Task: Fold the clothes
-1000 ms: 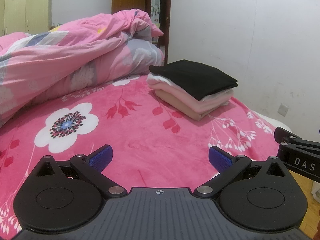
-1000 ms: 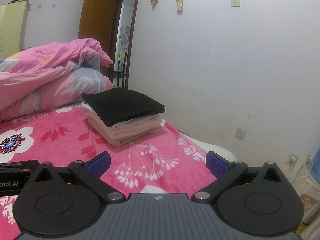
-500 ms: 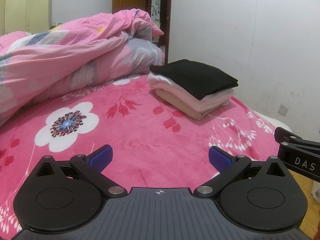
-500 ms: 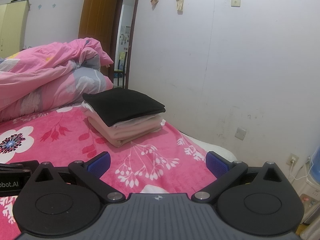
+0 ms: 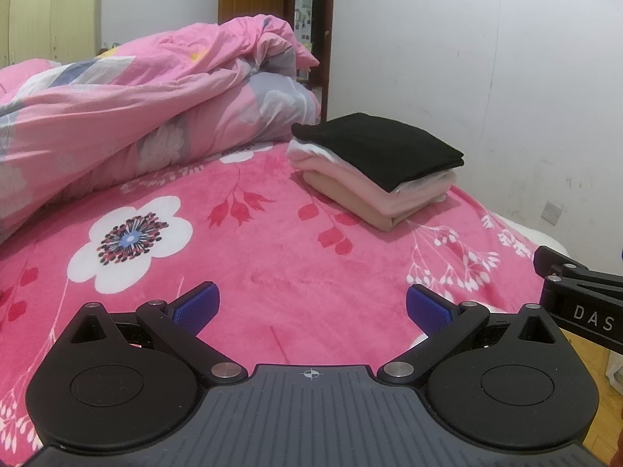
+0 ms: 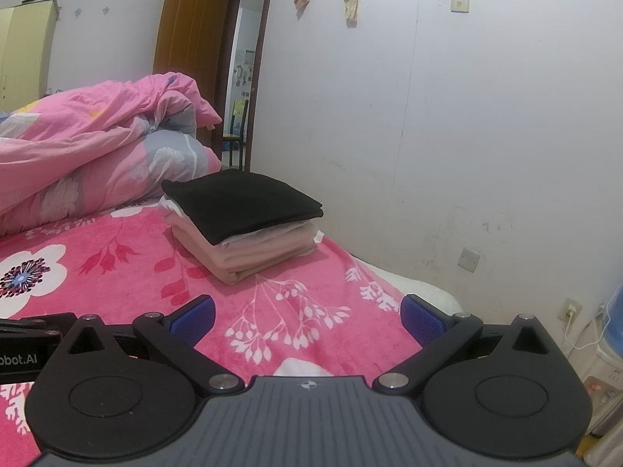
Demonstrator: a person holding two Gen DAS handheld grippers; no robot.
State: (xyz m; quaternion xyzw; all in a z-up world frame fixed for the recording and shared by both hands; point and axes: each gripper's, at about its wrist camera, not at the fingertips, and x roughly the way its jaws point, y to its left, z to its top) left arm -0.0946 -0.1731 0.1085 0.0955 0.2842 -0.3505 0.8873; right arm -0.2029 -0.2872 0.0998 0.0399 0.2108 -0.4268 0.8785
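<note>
Left gripper point(image 5: 309, 307): blue-padded fingers spread wide, nothing between them, held low over the bright pink plush bedspread with white flower print point(image 5: 241, 257). Right gripper point(image 6: 307, 313): fingers likewise spread apart and empty, poised above the same bedspread near its right edge. The task's item, a neat stack of folded garments point(image 5: 373, 173), lies on the bedspread at about 1 o'clock in the left wrist view and 11 o'clock in the right wrist view, well apart from both tools. The stack consists of a black folded garment point(image 6: 243, 200) on top, a thin white layer beneath it, then pale pink and tan folded pieces at the bottom. A crumpled pink and grey floral quilt point(image 5: 136, 116) is heaped at 10 o'clock, just behind and left of the stack. A marked white wall point(image 6: 447, 136) stands to the right of the bed; a brown wooden door point(image 6: 190, 35) stands open at 12 o'clock.
</note>
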